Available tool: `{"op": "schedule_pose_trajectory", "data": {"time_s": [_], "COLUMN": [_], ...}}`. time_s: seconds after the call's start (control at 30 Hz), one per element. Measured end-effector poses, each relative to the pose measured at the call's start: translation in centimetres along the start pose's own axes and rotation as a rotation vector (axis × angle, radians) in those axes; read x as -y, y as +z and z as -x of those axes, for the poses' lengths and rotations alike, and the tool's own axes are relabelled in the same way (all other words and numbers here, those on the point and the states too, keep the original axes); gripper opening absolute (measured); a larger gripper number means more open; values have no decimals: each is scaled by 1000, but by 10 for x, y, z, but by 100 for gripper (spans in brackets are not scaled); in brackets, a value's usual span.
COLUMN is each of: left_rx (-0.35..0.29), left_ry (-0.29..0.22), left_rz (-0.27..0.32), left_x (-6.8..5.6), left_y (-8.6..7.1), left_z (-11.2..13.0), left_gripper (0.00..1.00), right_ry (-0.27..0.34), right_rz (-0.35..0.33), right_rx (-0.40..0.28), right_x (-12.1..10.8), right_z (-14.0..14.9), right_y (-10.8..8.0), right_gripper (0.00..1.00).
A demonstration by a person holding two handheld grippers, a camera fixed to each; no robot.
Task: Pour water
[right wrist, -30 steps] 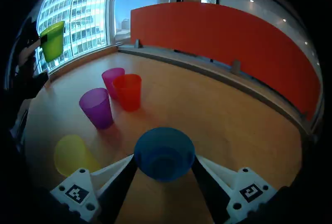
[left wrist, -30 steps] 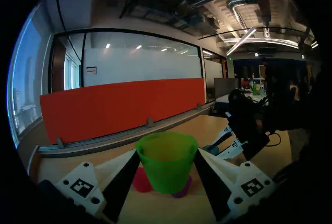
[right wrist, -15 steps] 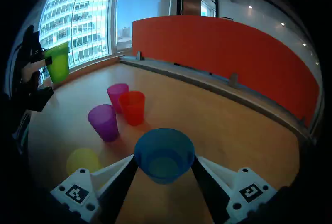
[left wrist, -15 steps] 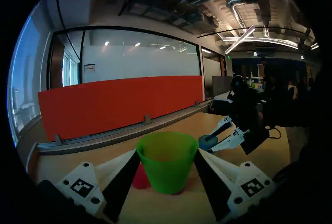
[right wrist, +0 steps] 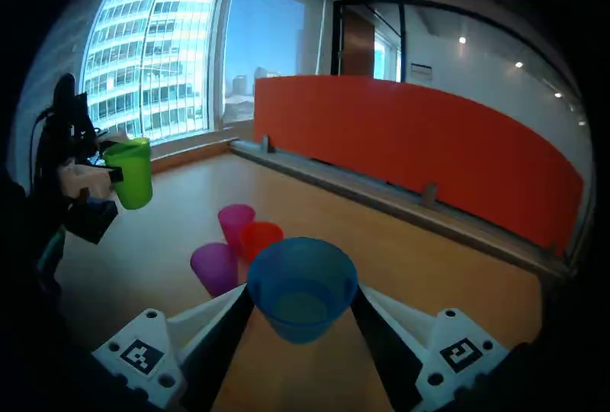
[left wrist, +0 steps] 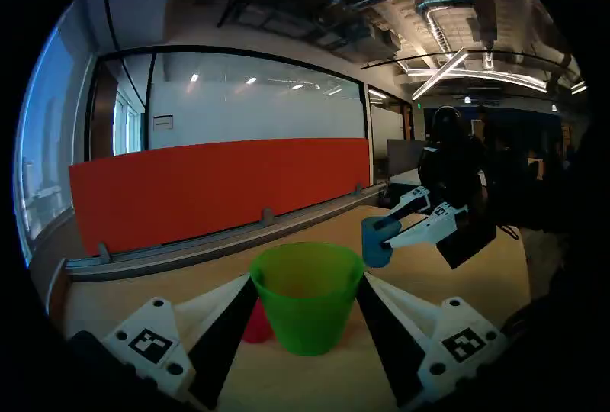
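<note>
In the left gripper view my left gripper (left wrist: 305, 313) is shut on a green cup (left wrist: 306, 305), held upright above the wooden table (left wrist: 366, 381). Farther right in that view, the right gripper (left wrist: 396, 230) carries a blue cup (left wrist: 375, 240). In the right gripper view my right gripper (right wrist: 302, 307) is shut on the blue cup (right wrist: 302, 288), upright and lifted off the table (right wrist: 427, 275). At the left of that view the green cup (right wrist: 131, 173) hangs in the left gripper (right wrist: 114, 175), at about the same height.
On the table stand a purple cup (right wrist: 214, 268), a pink cup (right wrist: 235, 226) and an orange cup (right wrist: 259, 240), close together below the blue cup. A red cup (left wrist: 258, 323) peeks from behind the green cup. An orange partition (right wrist: 427, 152) runs along the table's far edge.
The right gripper has risen with the blue cup, so the table's cups look smaller and lower. The yellow cup has dropped from view. The left gripper lifted slightly with the green cup.
</note>
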State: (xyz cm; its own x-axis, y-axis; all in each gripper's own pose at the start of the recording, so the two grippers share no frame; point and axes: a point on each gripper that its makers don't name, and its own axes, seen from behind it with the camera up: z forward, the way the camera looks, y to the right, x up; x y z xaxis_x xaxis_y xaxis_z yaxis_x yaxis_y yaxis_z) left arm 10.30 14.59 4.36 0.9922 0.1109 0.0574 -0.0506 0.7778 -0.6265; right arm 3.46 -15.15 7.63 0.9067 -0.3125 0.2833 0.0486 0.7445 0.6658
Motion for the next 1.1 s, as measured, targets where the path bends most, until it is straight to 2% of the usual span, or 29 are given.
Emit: {"op": "schedule_pose_trajectory", "data": {"time_s": [0.4,0.8,1.1], "left_rx": [-6,-9,-23], "left_ry": [-23,-11,-14], "left_rz": [19,27,38], "left_x": [-2,-4,-7], "left_y": [-3,-3,-3], "left_z": [2,2,-3], "left_gripper": [87,87,87], "right_ry": [-4,-16,-33], "right_rz": [-23,-42,-45], "right_rx": [-134,-267,-335], "right_x": [14,25,30], "right_z": [-47,-87,-106], "right_y": [-17,-33,-41], "right_gripper": [90,90,90]}}
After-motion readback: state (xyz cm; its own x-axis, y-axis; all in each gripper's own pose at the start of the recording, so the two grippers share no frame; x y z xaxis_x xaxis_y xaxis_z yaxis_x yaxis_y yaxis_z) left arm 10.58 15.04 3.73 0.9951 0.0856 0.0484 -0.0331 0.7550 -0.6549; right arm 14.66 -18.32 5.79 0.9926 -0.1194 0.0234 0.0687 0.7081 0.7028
